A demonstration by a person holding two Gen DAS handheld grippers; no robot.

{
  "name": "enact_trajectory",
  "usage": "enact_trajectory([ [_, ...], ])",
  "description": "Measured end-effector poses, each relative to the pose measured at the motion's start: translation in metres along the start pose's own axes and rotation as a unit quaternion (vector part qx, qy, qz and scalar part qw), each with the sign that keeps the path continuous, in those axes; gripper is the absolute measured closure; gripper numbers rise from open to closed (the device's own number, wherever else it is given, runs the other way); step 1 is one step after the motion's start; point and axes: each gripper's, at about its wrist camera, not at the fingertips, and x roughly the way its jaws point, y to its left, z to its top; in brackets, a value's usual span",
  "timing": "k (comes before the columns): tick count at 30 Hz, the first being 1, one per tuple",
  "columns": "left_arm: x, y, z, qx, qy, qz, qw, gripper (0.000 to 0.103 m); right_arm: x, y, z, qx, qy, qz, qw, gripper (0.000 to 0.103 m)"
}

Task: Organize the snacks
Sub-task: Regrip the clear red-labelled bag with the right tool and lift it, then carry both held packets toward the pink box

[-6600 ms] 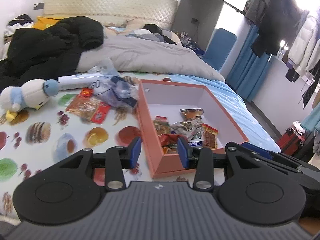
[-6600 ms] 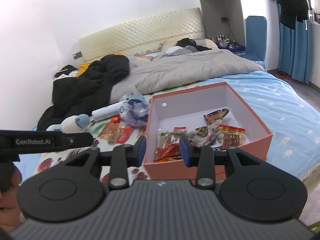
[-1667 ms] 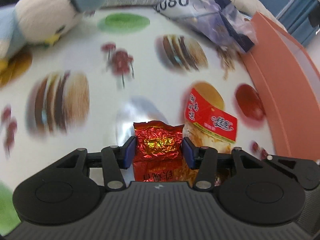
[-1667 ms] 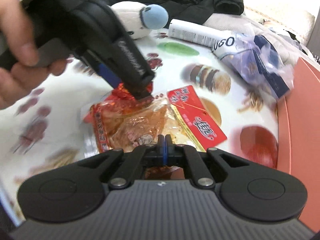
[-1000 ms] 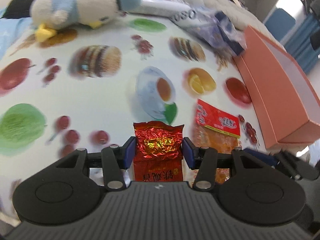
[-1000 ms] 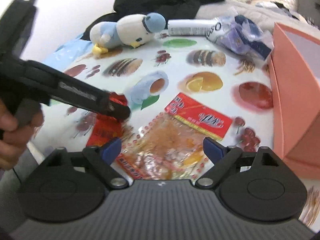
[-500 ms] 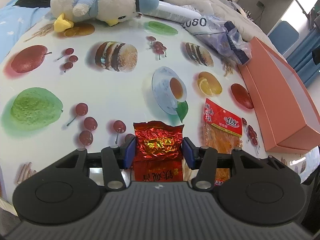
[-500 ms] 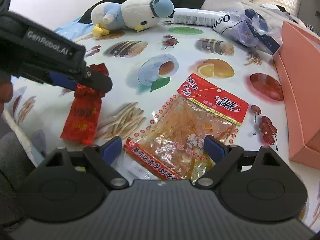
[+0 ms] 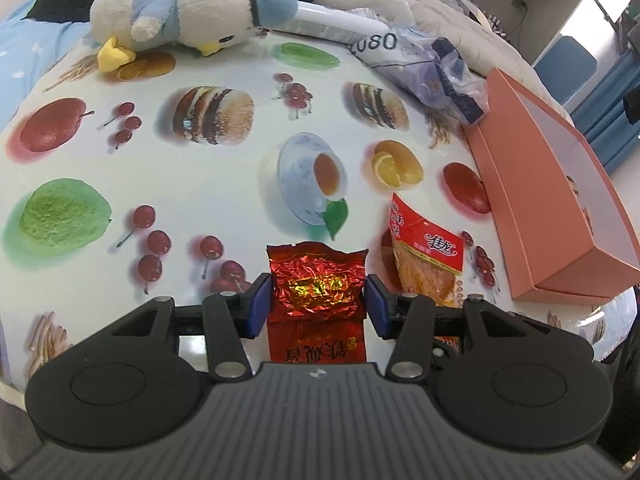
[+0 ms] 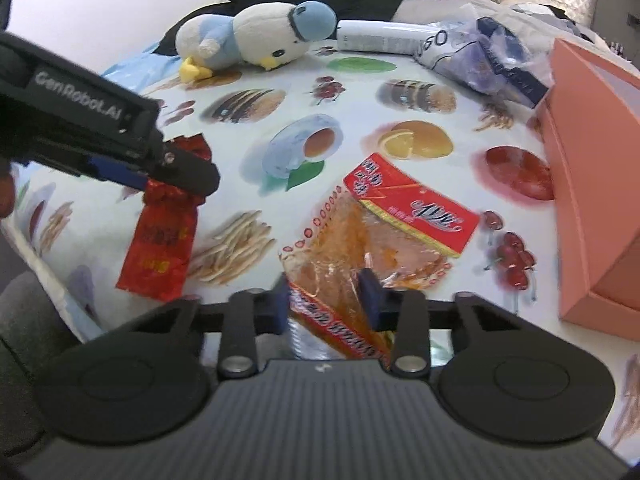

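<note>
Two snack packs are in play on the surface [image 9: 224, 184], a white cloth printed with fruit, burgers and a teacup. The left gripper [image 9: 318, 306] has its blue pads pressed on both sides of a crinkly red foil packet [image 9: 318, 292], which it holds up off the cloth. Gold writing runs along the near end of that packet, upside down and hard to read. In the right wrist view the same left gripper [image 10: 176, 178] shows white letters, "GenRobot.AI", on its black arm, with the red foil packet [image 10: 160, 248] hanging from its tip.

The right gripper [image 10: 326, 296] has just been closing, and its blue pads now sit against a see-through bag of orange snack strips [image 10: 360, 240] with a red label at its far end. The bag bulges between them, so it looks pinched, but this part is blurry. The red label has white and yellow writing too small to read.

Next to this bag, on the right, stands an orange cardboard box [image 10: 592, 184] with a white inside; its right side is cut off. Beyond the bag, at the far edge of the cloth, lie a blue and white plush bird [image 10: 256, 40], a white tube [image 10: 380, 38] and a crumpled plastic bag [image 9: 432, 64] showing "080".
</note>
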Motion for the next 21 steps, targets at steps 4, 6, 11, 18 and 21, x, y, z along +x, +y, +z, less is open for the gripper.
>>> enact_trajectory([
  [4, -0.013, -0.016, -0.001, 0.008, -0.006, 0.011, 0.9999, 0.048, -0.01, -0.007, 0.004, 0.013, -0.002, -0.001, 1.0, 0.072],
  [6, -0.021, -0.023, -0.001, 0.005, -0.007, 0.005, 1.0, 0.048, -0.022, -0.011, 0.005, 0.019, -0.009, -0.002, 1.0, 0.072],
  [11, -0.047, -0.045, -0.004, 0.016, -0.018, 0.0, 0.9997, 0.048, -0.058, -0.017, 0.015, 0.023, -0.032, -0.008, 0.999, 0.072],
  [18, -0.091, -0.06, -0.015, 0.02, -0.033, 0.002, 0.9993, 0.048, -0.113, -0.021, 0.025, 0.037, -0.061, -0.014, 0.997, 0.072],
  [21, -0.106, -0.066, -0.021, 0.021, -0.035, 0.001, 0.9992, 0.048, -0.135, -0.02, 0.026, 0.039, -0.072, -0.016, 0.997, 0.072],
])
